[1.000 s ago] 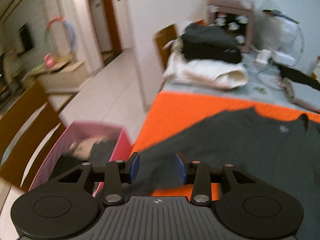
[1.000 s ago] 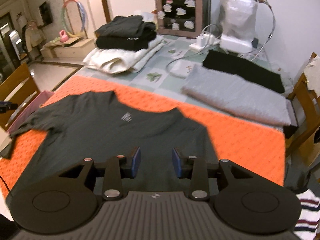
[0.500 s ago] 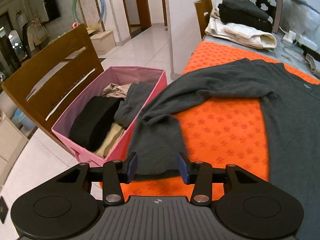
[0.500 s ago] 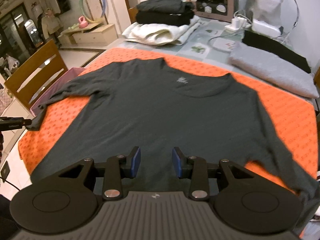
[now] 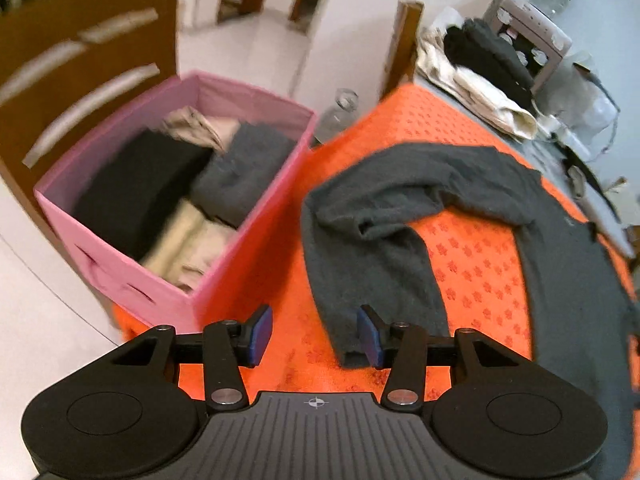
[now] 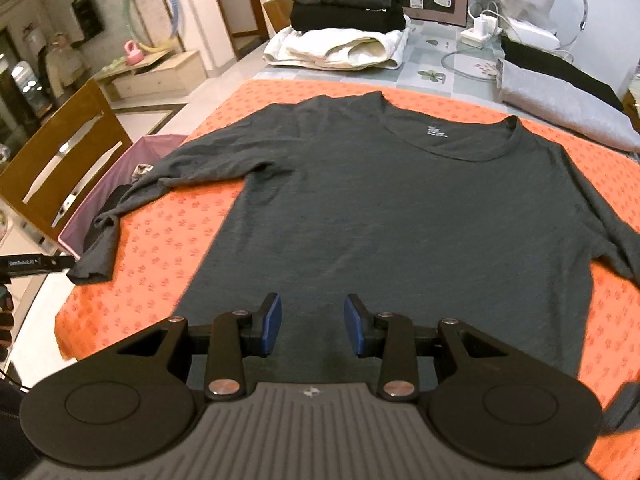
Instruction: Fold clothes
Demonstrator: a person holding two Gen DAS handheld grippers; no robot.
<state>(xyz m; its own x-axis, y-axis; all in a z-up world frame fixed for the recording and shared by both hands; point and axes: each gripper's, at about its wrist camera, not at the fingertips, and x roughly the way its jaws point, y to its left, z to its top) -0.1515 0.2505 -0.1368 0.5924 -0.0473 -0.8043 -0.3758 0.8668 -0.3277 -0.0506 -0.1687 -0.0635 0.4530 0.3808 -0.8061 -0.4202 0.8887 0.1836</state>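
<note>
Since 0.5 s ago: left gripper (image 5: pixel 314 336) swung in over the cuff end of the sleeve (image 5: pixel 372 256); bin (image 5: pixel 176 292) slid to 10 o'clock in the left wrist view. Right view barely changed.
Left gripper: jaws apart, holding nothing. The right-hand pad (image 5: pixel 368 336) was at the cuff edge at 6 o'clock; contact could not be confirmed.
Right gripper: (image 6: pixel 313 324) jaws apart, empty, hovering over the hem at 6 o'clock.
Shirt: (image 6: pixel 420 208) dark grey, long-sleeved, face up and mostly flat on the orange mat (image 6: pixel 160 240), collar toward 12 o'clock in the right wrist view.
Sleeve: kinked and bunched near the mat's edge, running from 1 o'clock down to 6 o'clock in the left wrist view; cuff near the mat's edge, just beside the bin.
Other sleeve: trailed off toward 3 o'clock in the right view.
Step (judgement): lining up to pinch the cuff and fold the sleeve across the body.
Risk 1: cuff sat off-centre against one pad, so closing might catch only one layer or miss.
Risk 2: pads might nip the mat along with the cloth and drag it.
Risk 3: the kink in the sleeve would carry into the fold unless pulled straight first.
Risk 4: a slipped cuff could drop off the edge toward the bin.
Image: left view was motion-blurred, so fine contact was unclear.
</note>
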